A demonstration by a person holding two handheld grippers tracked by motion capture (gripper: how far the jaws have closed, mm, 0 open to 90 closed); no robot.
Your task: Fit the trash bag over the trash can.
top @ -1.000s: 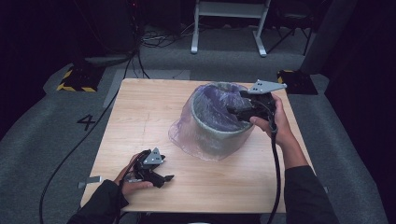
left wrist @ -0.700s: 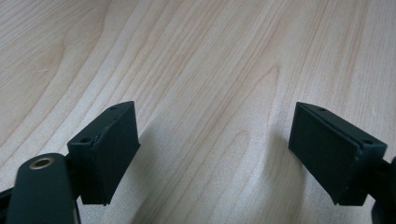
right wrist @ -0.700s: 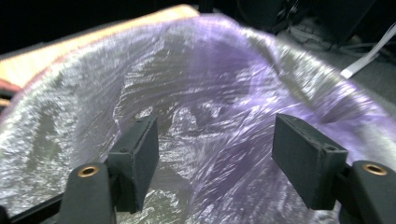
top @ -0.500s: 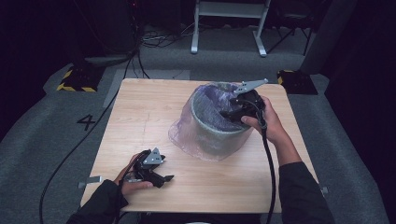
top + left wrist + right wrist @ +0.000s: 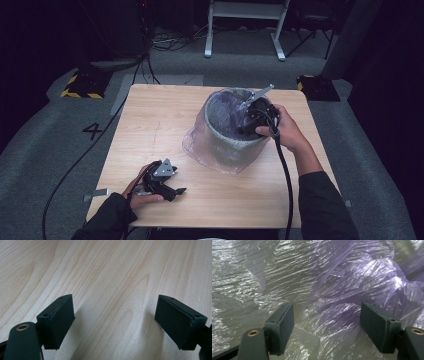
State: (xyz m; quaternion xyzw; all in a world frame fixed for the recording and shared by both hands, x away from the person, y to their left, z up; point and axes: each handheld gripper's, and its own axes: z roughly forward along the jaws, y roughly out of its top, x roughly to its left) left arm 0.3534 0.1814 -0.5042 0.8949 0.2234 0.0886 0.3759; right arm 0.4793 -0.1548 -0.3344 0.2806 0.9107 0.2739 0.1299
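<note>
Dark room with grey carpet floor (image 5: 60, 150), pale wooden bench (image 5: 160, 120), grey bin (image 5: 227, 145) lined with purple plastic bag (image 5: 225, 112) right of centre, right gripper (image 5: 327, 322) inside it, fingers just opening, spread, grasping nothing, left gripper (image 5: 165, 187) resting near bench's front edge, fingers released.

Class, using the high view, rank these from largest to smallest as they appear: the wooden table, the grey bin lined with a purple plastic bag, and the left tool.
1. Wooden table
2. Grey bin lined with a purple plastic bag
3. Left tool

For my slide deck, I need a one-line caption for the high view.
Right gripper reaches open-jawed into a bag-lined bin; left gripper rests open on the table.
</note>
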